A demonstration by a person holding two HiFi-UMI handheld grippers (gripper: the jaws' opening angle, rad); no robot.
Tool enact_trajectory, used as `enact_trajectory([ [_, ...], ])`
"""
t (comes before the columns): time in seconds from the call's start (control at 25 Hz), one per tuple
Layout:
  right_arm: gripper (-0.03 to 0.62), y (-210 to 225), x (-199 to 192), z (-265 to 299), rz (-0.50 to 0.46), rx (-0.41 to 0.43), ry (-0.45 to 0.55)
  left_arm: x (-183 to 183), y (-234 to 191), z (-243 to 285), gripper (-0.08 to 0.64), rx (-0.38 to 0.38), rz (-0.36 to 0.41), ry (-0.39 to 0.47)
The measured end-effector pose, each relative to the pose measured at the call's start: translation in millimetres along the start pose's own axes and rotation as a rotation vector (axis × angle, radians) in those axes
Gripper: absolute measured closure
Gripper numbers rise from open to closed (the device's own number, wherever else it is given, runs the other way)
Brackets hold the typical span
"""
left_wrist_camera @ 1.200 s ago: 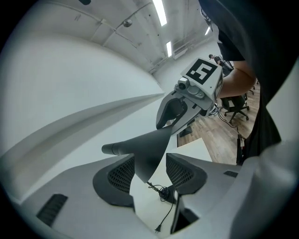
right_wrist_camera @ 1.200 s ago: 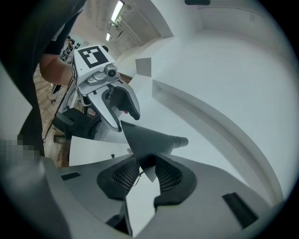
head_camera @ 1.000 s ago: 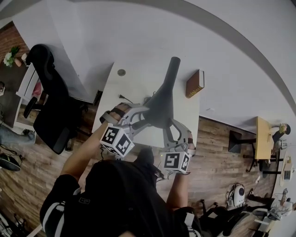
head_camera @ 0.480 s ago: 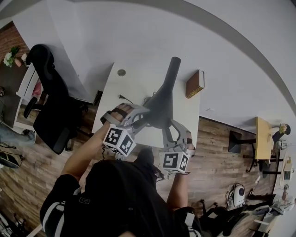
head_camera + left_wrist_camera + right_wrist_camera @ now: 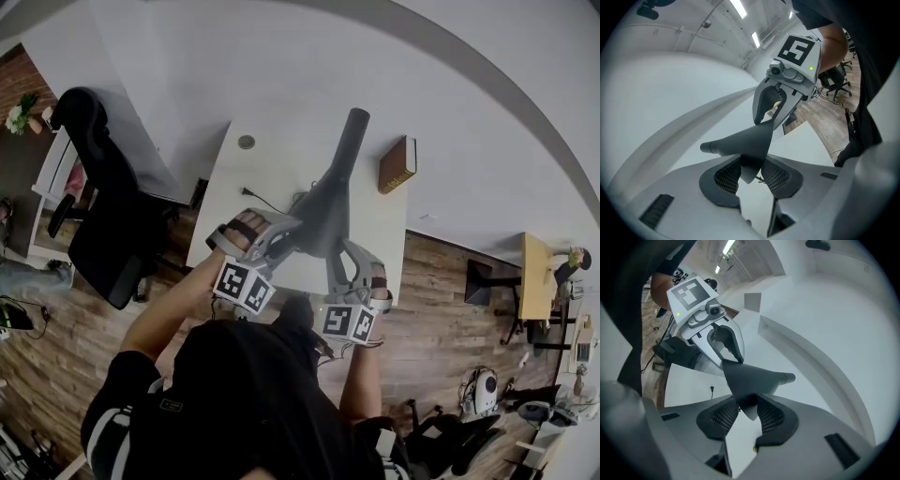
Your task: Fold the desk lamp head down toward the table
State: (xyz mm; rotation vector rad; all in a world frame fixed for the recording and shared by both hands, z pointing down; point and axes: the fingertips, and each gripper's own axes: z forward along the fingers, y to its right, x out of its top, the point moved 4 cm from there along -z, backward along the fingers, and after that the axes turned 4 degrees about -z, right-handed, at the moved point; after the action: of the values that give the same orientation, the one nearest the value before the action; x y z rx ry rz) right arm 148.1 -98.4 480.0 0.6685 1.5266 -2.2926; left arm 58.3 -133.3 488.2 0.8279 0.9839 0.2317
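The dark grey cone-shaped lamp head [image 5: 323, 217] stands above the white desk [image 5: 230, 211], its neck [image 5: 350, 141] running away from me. My left gripper [image 5: 298, 231] holds the head's rim from the left, my right gripper [image 5: 336, 251] from the right. In the left gripper view the lamp head [image 5: 743, 140] is wedged between the mesh pads [image 5: 727, 174] of my left gripper [image 5: 751, 174], with the right gripper [image 5: 774, 108] opposite. In the right gripper view the lamp head [image 5: 751, 378] sits between my right gripper's [image 5: 747, 412] pads, whose jaws are opening while still touching it.
A brown book [image 5: 396, 166] stands at the desk's far right corner. A cable with a plug [image 5: 249, 196] lies on the desk near a round grommet [image 5: 246, 142]. A black office chair [image 5: 103, 211] stands left of the desk, over wooden floor.
Both grippers have sunk a little together with the lamp head. The left gripper's jaws have closed in on the head's rim.
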Motion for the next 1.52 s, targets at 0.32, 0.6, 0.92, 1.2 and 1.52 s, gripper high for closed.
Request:
enact_trajectory([
  [0.32,0.449,-12,-15,12,-0.07,-0.038,0.0,-15,12,13,0.411,0.064,0.064,0.006],
  [0.6,0.446,-20,-23,19,-0.09,-0.061,0.001,-24,20,19,0.413,0.112,0.096,0.001],
  [0.92,0.443,-26,-33,29,-0.131,-0.088,-0.007,-32,25,30,0.413,0.159,0.134,-0.008],
  [1.2,0.442,-33,-41,35,-0.168,-0.11,-0.021,-40,32,37,0.414,0.205,0.166,-0.025],
  [1.52,0.44,-39,-48,44,-0.2,-0.147,-0.033,-48,37,46,0.414,0.246,0.194,-0.034],
])
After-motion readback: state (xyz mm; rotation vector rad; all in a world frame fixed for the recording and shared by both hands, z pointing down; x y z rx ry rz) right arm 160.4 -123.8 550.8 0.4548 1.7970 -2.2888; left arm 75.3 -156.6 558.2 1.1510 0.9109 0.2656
